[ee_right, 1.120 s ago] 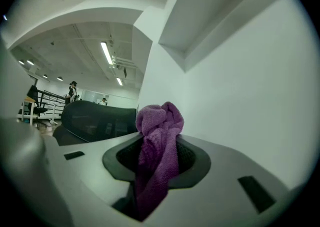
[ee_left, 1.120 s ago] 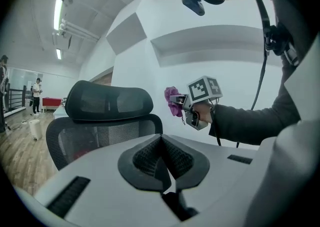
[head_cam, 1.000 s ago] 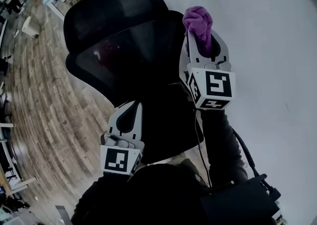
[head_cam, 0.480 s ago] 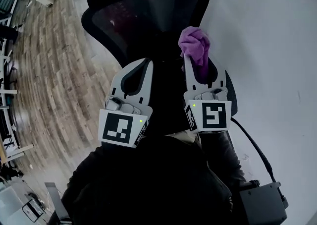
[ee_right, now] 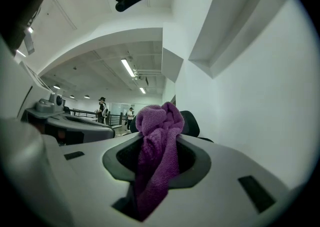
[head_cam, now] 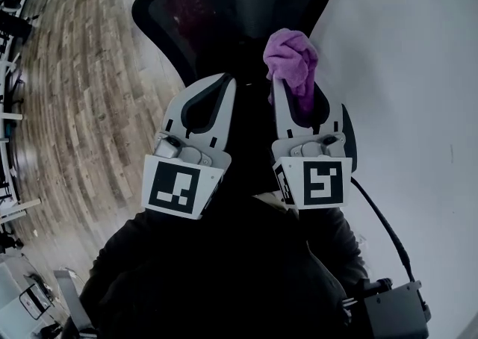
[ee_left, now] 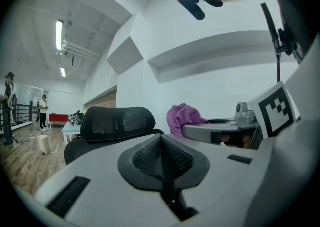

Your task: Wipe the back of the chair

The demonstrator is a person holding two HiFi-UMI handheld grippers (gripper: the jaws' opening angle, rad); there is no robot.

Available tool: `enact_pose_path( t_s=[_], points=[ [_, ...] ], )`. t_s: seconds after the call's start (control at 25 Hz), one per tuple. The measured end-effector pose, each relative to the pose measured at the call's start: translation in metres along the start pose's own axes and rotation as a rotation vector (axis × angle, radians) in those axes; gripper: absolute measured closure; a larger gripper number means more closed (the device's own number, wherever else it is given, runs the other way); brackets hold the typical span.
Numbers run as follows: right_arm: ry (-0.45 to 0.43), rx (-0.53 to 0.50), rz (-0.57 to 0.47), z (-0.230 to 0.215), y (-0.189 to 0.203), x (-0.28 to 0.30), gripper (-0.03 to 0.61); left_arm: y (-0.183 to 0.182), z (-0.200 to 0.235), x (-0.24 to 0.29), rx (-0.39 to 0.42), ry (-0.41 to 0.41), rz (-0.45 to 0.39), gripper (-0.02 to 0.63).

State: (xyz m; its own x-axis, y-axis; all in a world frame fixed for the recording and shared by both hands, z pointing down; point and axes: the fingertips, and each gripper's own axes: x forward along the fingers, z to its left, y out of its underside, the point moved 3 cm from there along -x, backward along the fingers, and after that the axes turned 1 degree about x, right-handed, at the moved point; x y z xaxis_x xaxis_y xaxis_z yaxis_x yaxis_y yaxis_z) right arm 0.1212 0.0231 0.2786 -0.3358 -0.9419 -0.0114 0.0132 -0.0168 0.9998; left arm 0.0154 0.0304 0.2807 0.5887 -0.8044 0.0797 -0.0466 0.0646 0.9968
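The black mesh-backed chair (head_cam: 224, 16) fills the top of the head view, its back facing me. My right gripper (head_cam: 290, 85) is shut on a bunched purple cloth (head_cam: 293, 57), which sits against the lower right of the chair back. In the right gripper view the cloth (ee_right: 157, 141) hangs between the jaws, with the chair (ee_right: 191, 122) just behind. My left gripper (head_cam: 218, 89) is beside it over the chair's lower back, shut with nothing in it. The left gripper view shows the chair's headrest (ee_left: 117, 123) ahead and the cloth (ee_left: 184, 117) to the right.
Wooden floor (head_cam: 67, 106) spreads to the left, with desk legs at its far left edge. A white wall (head_cam: 403, 69) runs down the right, close behind the chair. A black box with a cable (head_cam: 388, 308) hangs at bottom right. Two people (ee_left: 43, 111) stand far off.
The chair has shifted up in the head view. My left gripper has risen beside the right one. The right gripper with the cloth has moved from the chair's right edge to lower on the back.
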Motion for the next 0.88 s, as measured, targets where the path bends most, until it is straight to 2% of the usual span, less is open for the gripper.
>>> enact_pose_path(
  t_s=[0.32,0.88],
  points=[
    [-0.045,-0.01,0.017,0.032,-0.001,0.005,0.465,0.0,0.015,-0.016,0.006,0.003,-0.025,0.604],
    [-0.073,-0.023,0.013,0.04,-0.001,0.001,0.465,0.003,0.014,-0.016,0.001,0.008,-0.03,0.604]
  ],
)
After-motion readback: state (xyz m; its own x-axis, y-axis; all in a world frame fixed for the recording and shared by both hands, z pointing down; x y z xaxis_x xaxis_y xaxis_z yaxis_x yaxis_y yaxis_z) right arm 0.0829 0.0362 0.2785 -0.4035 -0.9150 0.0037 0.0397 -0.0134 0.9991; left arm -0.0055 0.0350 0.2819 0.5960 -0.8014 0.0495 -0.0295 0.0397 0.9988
